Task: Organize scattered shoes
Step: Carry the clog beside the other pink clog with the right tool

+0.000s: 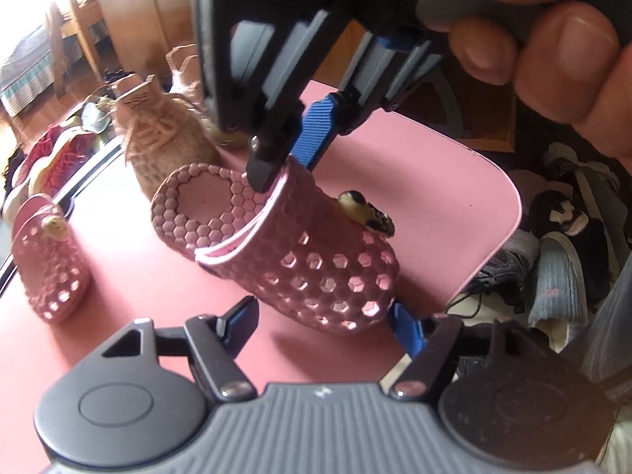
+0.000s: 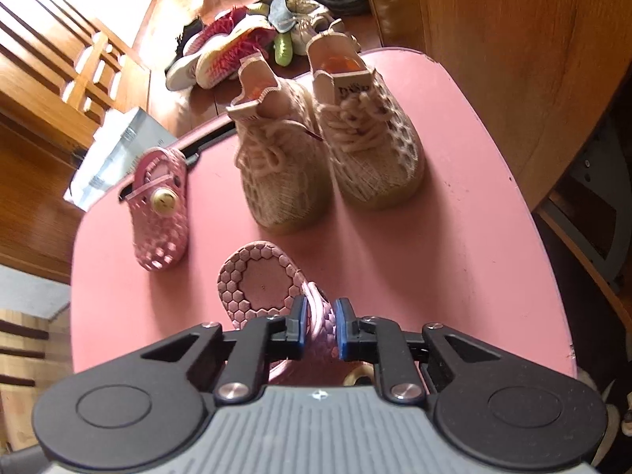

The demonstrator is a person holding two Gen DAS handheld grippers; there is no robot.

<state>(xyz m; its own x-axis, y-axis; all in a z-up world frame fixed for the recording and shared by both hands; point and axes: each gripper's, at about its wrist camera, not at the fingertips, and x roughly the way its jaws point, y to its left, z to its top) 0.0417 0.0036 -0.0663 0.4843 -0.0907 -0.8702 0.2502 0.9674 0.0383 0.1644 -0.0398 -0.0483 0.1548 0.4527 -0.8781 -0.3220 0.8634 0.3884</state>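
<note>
Pink perforated rubber, hexagon-patterned: the small clog [image 1: 316, 252] hangs tilted just above the middle of the pink worktop [image 1: 454, 181], its strap edge pinched between the pads of the right tongs [image 2: 320, 328], which are pressed together on it. The left tongs [image 1: 324, 316] stand spread on either side of its toe, gripping nothing. Its mate [image 2: 158, 209] sits upright near the worktop's left edge, and a pair of beige knit sneakers [image 2: 328, 150] stands side by side toward the far edge. More shoes lie heaped on the floor [image 2: 245, 39] beyond.

The hold is on a thin, flexible rim, so I judge the clog could swing or slip free. Set down crooked, it might tip onto its side, or land well apart from its mate.
</note>
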